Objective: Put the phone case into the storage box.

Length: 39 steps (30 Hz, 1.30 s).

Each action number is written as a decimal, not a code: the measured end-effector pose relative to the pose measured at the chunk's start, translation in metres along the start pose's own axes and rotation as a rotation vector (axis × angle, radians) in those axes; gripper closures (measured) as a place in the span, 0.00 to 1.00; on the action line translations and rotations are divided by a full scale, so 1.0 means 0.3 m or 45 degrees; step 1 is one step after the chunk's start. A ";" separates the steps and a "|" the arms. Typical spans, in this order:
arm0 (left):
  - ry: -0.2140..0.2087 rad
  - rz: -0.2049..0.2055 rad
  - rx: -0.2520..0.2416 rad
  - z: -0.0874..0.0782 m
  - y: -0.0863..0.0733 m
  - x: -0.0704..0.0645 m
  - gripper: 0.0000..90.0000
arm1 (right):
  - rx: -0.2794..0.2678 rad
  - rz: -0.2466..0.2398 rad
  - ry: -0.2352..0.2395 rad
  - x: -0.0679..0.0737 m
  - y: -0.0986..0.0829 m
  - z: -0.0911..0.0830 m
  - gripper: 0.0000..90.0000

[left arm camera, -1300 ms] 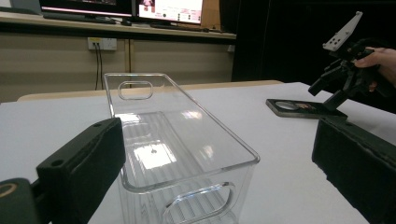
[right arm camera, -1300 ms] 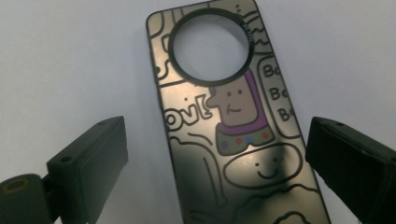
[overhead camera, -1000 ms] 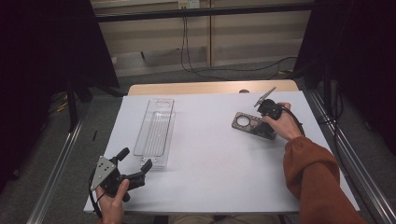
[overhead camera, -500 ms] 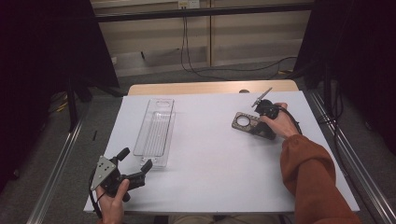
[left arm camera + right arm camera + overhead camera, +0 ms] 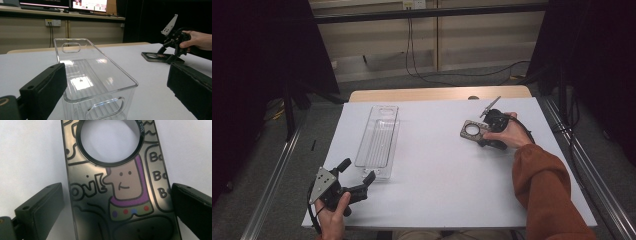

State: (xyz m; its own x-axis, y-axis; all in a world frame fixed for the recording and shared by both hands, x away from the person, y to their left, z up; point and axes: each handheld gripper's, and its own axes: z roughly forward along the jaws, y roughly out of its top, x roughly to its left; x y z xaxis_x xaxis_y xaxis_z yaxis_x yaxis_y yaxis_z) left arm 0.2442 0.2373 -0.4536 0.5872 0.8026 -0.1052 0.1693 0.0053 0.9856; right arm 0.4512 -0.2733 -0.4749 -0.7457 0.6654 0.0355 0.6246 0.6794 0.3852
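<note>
Right gripper (image 5: 483, 134) sits near the table's (image 5: 437, 200) far right corner, jaws spread either side of the flat cartoon-printed phone case (image 5: 117, 182), not clamped. Left gripper (image 5: 357, 179) at the near left edge gapes empty toward the clear bin (image 5: 377, 137), nothing inside. Broad bare tabletop lies between them.

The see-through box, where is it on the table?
In the high view the clear plastic box lies lengthwise on the left half of the white table, empty. Its near end sits just ahead of the left gripper, far from the right gripper.
</note>
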 end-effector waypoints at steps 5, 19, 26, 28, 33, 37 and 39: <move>0.013 0.002 -0.004 -0.002 0.000 -0.001 0.03 | 0.015 -0.005 0.000 -0.002 0.004 -0.002 0.02; 0.010 0.014 -0.004 -0.004 0.002 0.001 0.03 | 0.075 -0.002 -0.006 0.002 0.024 -0.010 0.09; 0.012 0.013 -0.006 -0.002 0.002 0.001 0.03 | 0.077 -0.002 -0.010 0.005 0.024 -0.015 0.13; 0.013 0.012 -0.005 -0.002 0.002 0.001 0.03 | 0.074 0.011 -0.006 0.006 0.024 -0.015 0.13; 0.018 0.009 -0.007 -0.002 0.002 0.005 0.03 | 0.071 0.039 -0.014 0.007 0.025 -0.018 0.14; 0.023 0.004 -0.013 -0.002 0.003 0.003 0.03 | 0.059 0.043 -0.017 0.004 0.024 -0.019 0.14; 0.020 0.011 -0.006 -0.003 0.002 0.004 0.03 | 0.043 0.058 -0.009 0.002 0.020 -0.020 0.14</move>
State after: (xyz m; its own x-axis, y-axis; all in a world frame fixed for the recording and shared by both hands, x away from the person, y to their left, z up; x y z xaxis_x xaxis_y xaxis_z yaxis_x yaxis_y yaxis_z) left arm 0.2442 0.2388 -0.4529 0.5764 0.8117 -0.0946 0.1602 0.0013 0.9871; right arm 0.4532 -0.2705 -0.4670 -0.7145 0.6981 0.0462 0.6657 0.6581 0.3517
